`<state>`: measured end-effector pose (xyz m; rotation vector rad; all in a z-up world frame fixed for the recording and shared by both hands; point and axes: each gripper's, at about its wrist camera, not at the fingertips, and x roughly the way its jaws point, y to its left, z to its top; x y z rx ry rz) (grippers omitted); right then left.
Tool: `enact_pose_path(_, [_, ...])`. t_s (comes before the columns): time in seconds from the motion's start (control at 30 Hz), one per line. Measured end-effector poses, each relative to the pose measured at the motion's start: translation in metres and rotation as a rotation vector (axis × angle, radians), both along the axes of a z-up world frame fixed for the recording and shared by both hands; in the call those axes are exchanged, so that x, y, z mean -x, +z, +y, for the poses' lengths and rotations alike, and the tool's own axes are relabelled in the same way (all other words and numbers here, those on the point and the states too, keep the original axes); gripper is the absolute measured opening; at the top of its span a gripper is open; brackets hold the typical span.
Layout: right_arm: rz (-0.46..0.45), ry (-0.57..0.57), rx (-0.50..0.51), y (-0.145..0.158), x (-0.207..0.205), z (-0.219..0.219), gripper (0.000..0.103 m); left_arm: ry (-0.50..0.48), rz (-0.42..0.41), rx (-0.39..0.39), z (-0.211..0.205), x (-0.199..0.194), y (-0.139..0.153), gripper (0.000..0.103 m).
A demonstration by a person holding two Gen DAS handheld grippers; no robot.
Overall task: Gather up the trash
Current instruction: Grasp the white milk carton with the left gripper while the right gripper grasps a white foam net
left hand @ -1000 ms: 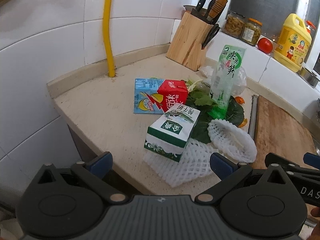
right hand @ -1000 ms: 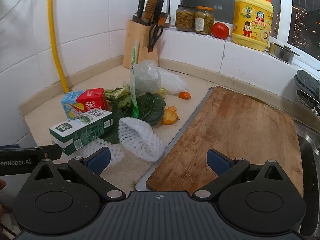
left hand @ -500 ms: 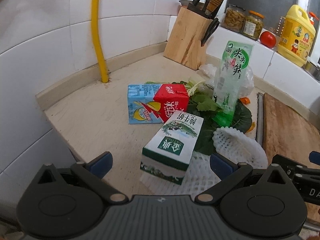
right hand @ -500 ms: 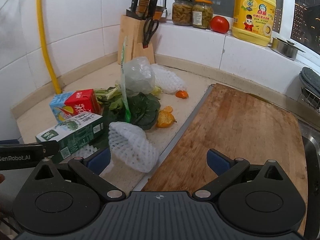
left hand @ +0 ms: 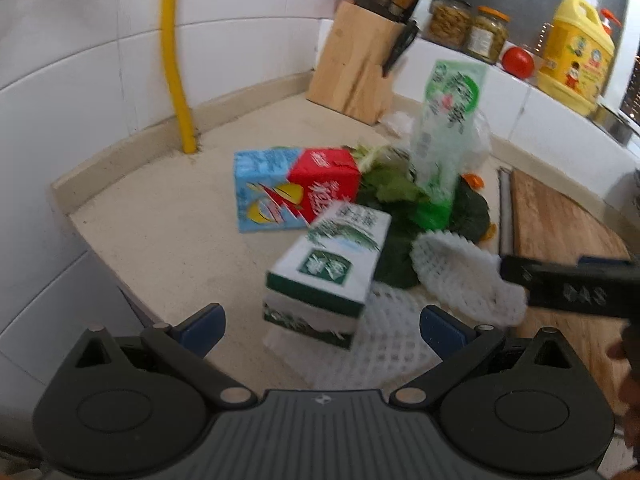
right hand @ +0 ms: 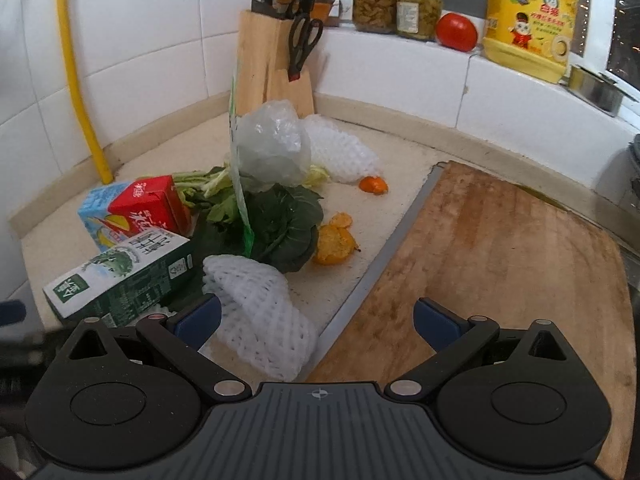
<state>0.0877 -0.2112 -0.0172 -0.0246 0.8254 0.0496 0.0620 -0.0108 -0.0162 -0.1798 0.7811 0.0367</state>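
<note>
Left wrist view: the left hand-held gripper (left hand: 322,326) hangs with fingers spread wide, gripping nothing, the green milk carton (left hand: 328,270) lying on the worktop (left hand: 160,232) just ahead, partly on white foam netting (left hand: 384,344). Right hand-held gripper (right hand: 316,320) (also spread, empty) hovers over a foam sleeve (right hand: 260,316) beside the cutting board (right hand: 500,264).

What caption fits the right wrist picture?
Open right gripper above foam net, near milk carton and greens.

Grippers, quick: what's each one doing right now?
Left gripper: open, holding nothing.
Right gripper: open, holding nothing.
</note>
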Motion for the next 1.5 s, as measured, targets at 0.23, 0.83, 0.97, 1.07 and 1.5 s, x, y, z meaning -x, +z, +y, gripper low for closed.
enact_pose_path(0.23, [0.016,0.047,0.004,-0.005,-0.013,0.006,0.103,0.014,0.002,0.021,0.001,0.002,-0.005,0.1])
enact_pose_path(0.83, [0.019,0.074,-0.008,-0.008,-0.038,0.002,0.103,-0.032,-0.025,-0.089,-0.002,-0.056,-0.005,0.1])
enact_pose_path(0.97, [0.041,0.075,0.004,-0.014,-0.045,0.001,0.103,-0.054,-0.014,-0.086,0.0,-0.066,-0.009,0.1])
enact_pose_path(1.07, [0.058,0.095,-0.002,-0.017,-0.049,0.001,0.101,-0.06,0.015,-0.052,0.006,-0.071,-0.014,0.094])
enact_pose_path(1.5, [0.152,0.229,-0.061,-0.024,-0.05,0.007,0.08,-0.088,0.091,-0.009,0.003,-0.078,-0.017,0.048])
